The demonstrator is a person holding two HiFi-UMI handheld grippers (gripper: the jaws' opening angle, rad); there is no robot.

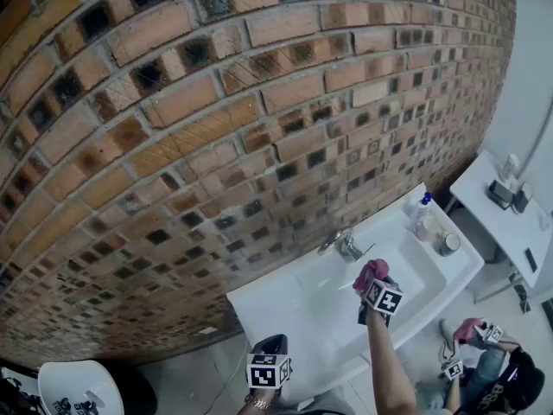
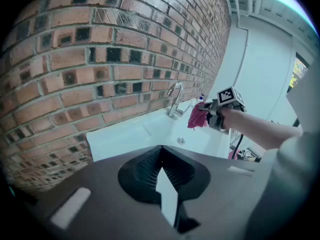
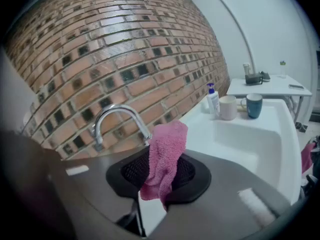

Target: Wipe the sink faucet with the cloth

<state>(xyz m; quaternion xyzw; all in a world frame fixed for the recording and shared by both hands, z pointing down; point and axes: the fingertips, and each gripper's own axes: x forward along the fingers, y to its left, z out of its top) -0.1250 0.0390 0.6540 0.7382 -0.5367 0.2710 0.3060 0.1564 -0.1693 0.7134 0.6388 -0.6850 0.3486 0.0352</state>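
A chrome faucet (image 1: 344, 245) curves up from the back of a white sink (image 1: 285, 305) set against a brick wall. My right gripper (image 1: 373, 281) is shut on a pink cloth (image 1: 370, 273) and hangs over the basin, just in front of the faucet. In the right gripper view the cloth (image 3: 164, 159) sticks up between the jaws, with the faucet (image 3: 119, 120) close behind it; whether they touch I cannot tell. My left gripper (image 1: 269, 350) is shut and empty, low at the sink's front left edge. The left gripper view shows the faucet (image 2: 175, 100) and cloth (image 2: 198, 116) further off.
A soap bottle (image 3: 213, 100), a pale cup (image 3: 228, 107) and a dark mug (image 3: 254, 105) stand on the sink's right end. A white side table (image 1: 510, 219) with small items sits to the right. Another person with grippers and a pink cloth (image 1: 469, 329) is at lower right.
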